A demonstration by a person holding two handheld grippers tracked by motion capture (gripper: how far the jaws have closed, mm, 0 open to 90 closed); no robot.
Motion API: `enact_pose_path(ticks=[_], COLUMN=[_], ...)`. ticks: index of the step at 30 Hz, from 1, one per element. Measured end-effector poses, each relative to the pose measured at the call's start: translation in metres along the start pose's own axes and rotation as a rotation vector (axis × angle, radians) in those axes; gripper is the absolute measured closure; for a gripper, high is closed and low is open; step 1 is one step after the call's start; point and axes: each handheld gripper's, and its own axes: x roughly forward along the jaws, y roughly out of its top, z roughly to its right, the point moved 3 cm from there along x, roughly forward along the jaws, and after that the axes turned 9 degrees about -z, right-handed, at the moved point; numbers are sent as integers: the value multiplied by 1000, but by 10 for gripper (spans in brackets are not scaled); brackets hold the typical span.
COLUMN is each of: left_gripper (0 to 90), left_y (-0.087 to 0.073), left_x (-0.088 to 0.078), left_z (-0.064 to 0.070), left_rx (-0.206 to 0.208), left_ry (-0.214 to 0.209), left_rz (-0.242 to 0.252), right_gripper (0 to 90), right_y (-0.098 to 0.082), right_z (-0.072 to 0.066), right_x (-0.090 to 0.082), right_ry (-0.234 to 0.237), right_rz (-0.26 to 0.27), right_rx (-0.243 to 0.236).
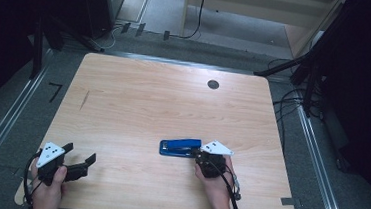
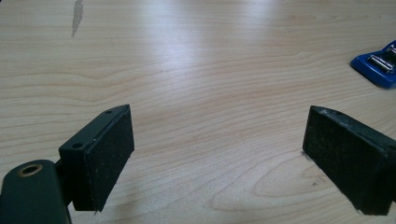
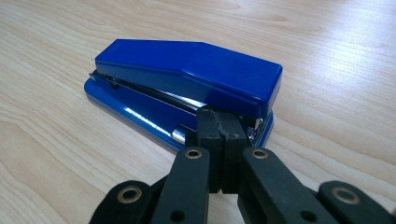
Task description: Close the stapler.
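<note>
From above, the wooden table [image 1: 138, 101] carries one object: a blue stapler [image 1: 180, 147] lying flat, right of centre and nearer the front edge than the back. My right claw [image 1: 203, 155] sits at the stapler's right end, jaws pressed together with nothing between them, their tips at or just touching that end. My left claw [image 1: 80, 159] hovers by the front left corner, well apart from the stapler, jaws spread. A dark round grommet [image 1: 213, 84] marks the table near the back edge, and a faint streak [image 1: 84, 100] shows toward the left edge.

Along my left claw [image 2: 217, 158], the two black pads [image 2: 109, 158] stand wide open over bare wood, holding nothing. The stapler's tip [image 2: 379, 67] peeks in at the far right.

Along my right claw [image 3: 220, 135], the jaws are closed on each other, tips against the stapler [image 3: 187, 84] at its hinge end, where bright metal shows. Whether they press it or merely meet it I cannot tell.

I judge the stapler to be rigid, fairly dense for its bulk, and glossy, so its smooth plastic top may slip under the pads. The sprung upper arm will give if squeezed top to bottom. The safer hold looks to be across the two long sides at mid-body, low on the base.
</note>
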Motion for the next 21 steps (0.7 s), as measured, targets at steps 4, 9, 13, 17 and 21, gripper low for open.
enact_pose_path(ticks=[4,9,13,17,21], left_gripper=[95,95,96,96,96], left_y=[0,0,-1,-1,-1], left_x=[0,0,1,2,2], left_z=[0,0,1,2,2], left_rx=[-1,3,6,8,7], left_ry=[-1,2,0,3,4], left_rz=[1,0,-3,-4,-6], right_gripper=[900,900,900,900,815], right_y=[1,0,-2,-4,-6], right_z=[0,0,1,4,9], right_x=[1,-3,-8,-17,-26], right_ry=[0,1,3,6,10], right_rz=[1,4,11,31,54], right_rx=[-9,-11,-13,-17,-7])
